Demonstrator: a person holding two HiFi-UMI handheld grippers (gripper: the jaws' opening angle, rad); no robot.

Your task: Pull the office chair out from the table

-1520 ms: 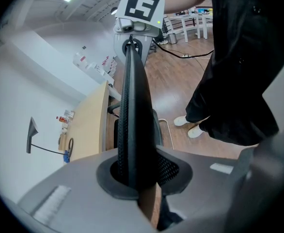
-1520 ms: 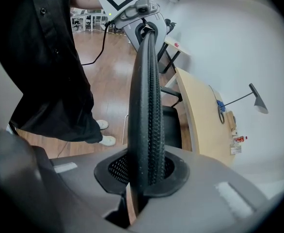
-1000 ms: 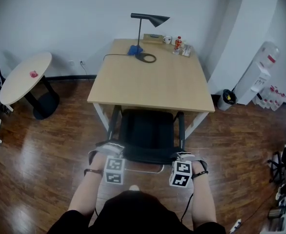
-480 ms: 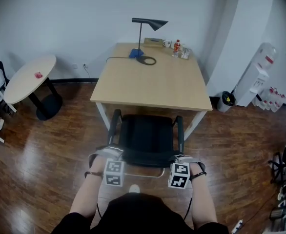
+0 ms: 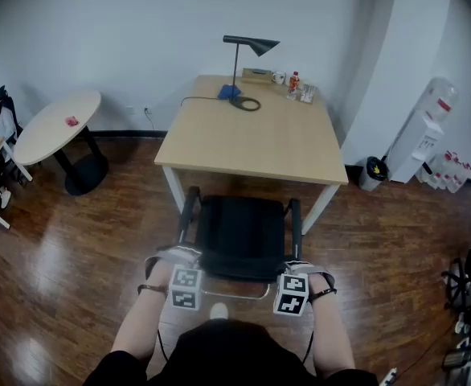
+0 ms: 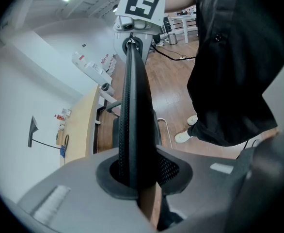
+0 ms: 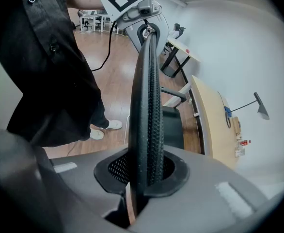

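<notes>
The left gripper (image 5: 181, 257) and the right gripper (image 5: 297, 265) are each clamped on the top edge of the black mesh backrest (image 6: 134, 106) of the office chair (image 5: 239, 227), one near either end, both angled steeply down. The chair stands on the wood floor (image 5: 75, 240) at the near side of the table (image 5: 251, 135). Its seat front lies close to the table's near edge, and a desk lamp (image 5: 247, 55) stands at the table's far side.

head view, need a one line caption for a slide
A person's left gripper and right gripper clamp the backrest of an office chair before a wooden table.
</notes>
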